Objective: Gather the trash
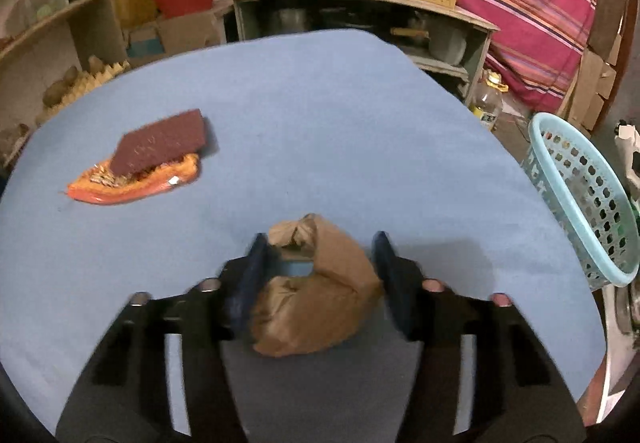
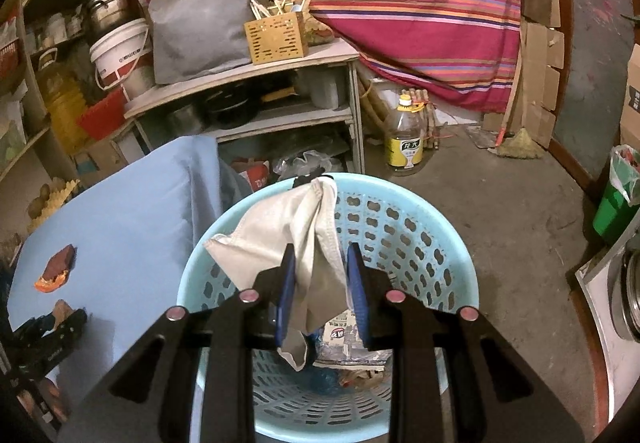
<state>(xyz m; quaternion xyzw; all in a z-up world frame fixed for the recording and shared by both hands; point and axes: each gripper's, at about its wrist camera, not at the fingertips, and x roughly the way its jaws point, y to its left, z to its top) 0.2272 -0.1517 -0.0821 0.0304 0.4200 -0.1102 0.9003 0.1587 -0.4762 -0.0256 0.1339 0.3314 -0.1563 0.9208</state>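
A crumpled brown paper bag (image 1: 320, 295) lies on the blue table (image 1: 320, 123), and my left gripper (image 1: 320, 243) is shut on it, a pad against each side. Farther left on the table an orange snack wrapper (image 1: 132, 187) lies under a maroon scouring pad (image 1: 160, 141). Over the light blue perforated basket (image 2: 400, 203) my right gripper (image 2: 321, 249) is shut on a white cloth (image 2: 280, 235). The cloth hangs above wrappers and scraps (image 2: 348, 339) in the basket's bottom. The basket (image 1: 580, 203) stands off the table's right edge.
Shelves (image 2: 248, 115) with pots, a white bucket (image 2: 120, 55) and a grey bag stand behind the table. An oil bottle (image 2: 405, 139) stands on the concrete floor, with a green bin (image 2: 612, 203) at the right. A striped cloth (image 2: 380, 3) hangs behind.
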